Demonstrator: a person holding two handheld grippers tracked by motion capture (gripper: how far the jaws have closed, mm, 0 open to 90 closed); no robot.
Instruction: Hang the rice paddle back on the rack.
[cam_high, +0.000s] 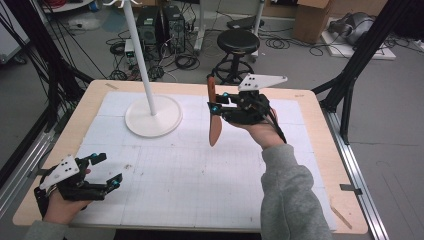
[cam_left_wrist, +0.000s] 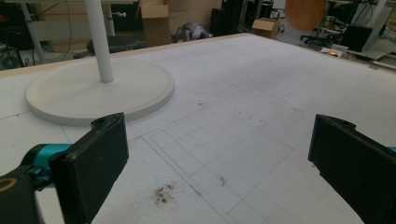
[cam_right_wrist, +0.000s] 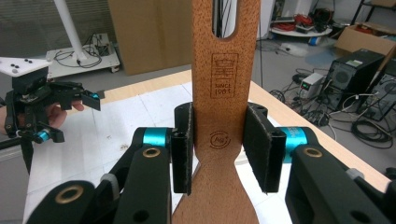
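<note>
White gridded table (cam_high: 165, 180), right gripper (cam_high: 216, 106) clamping wooden spatula (cam_high: 214, 120), left gripper (cam_high: 107, 171) wide open

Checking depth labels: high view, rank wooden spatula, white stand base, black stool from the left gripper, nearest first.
From the left gripper:
1. White stand base, up the mat, just right of it.
2. Wooden spatula, mid-table, clamped in the right gripper.
3. Black stool, on the floor beyond the far edge.

The wooden spatula (cam_right_wrist: 226, 84), frame centre, is reddish-brown with a stamped crest, the right gripper (cam_right_wrist: 226, 151) black with teal joints, the stand base (cam_high: 153, 115) at upper left white, and the gridded table mat (cam_left_wrist: 243, 130) white.
</note>
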